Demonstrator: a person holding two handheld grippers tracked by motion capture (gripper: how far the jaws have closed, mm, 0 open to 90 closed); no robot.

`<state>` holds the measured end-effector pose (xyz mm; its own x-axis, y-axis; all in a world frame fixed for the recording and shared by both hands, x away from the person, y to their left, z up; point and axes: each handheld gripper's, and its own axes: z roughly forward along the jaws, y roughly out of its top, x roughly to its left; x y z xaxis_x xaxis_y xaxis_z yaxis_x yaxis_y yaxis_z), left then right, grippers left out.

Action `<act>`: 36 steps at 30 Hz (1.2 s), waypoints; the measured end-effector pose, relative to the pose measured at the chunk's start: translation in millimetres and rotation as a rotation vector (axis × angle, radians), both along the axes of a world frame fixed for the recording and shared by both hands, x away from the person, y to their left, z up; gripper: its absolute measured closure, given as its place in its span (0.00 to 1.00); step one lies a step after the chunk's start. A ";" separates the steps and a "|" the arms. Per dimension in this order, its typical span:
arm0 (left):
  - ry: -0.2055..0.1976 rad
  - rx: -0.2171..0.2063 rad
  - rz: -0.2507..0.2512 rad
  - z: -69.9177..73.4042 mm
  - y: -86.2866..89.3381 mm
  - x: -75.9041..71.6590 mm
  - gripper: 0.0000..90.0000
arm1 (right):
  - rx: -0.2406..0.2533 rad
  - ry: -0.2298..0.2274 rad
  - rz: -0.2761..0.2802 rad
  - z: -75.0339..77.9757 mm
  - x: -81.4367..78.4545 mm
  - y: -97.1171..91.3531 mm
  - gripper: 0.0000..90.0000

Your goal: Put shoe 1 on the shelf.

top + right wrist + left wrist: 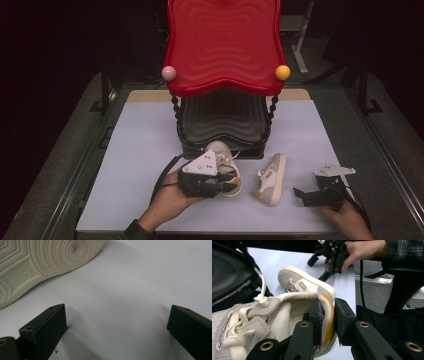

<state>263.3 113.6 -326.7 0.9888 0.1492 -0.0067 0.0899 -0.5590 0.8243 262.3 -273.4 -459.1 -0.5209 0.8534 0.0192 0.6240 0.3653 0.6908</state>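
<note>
A small cream and grey shoe (220, 151) with an orange heel tab hangs from my left gripper (231, 183), which is shut on its heel. In the left gripper view the two jaws pinch the heel wall of this shoe (249, 320), one pad inside and one outside, at the left gripper (328, 307). The matching second shoe (272, 180) lies on its side on the white table top (145, 135), sole turned right. My right gripper (302, 196) rests low to the right of it, open and holding nothing. The right gripper view has the ribbed sole (37, 257) beyond the right gripper (117, 320).
A shoe rack stands at the table's back middle, with a red wavy top shelf (225, 45) and a black lower shelf (222, 120) just behind the held shoe. Pink (169, 73) and yellow (282, 72) knobs cap its posts. Dark floor surrounds the table.
</note>
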 end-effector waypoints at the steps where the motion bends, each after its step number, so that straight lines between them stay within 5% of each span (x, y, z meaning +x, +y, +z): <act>1: -0.003 0.001 0.000 1.5 0.1 2.8 0.85 | 0.000 0.000 -0.001 0.0 0.0 0.0 0.02; 11: -0.060 0.000 -0.001 16.6 3.2 31.0 0.85 | 0.001 0.000 0.000 0.0 0.1 0.0 0.02; 19: -0.152 0.023 -0.007 31.1 4.5 63.7 0.86 | 0.003 -0.002 -0.001 -0.1 0.1 0.0 0.02; 36: -0.210 0.065 0.037 24.5 2.8 116.4 0.85 | 0.002 0.000 0.000 0.2 0.1 -0.1 0.02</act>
<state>379.7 116.5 -302.2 0.9612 0.1788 0.2099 -0.0588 -0.6109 0.7895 262.4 -273.5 -458.9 -0.5205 0.8536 0.0206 0.6243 0.3639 0.6912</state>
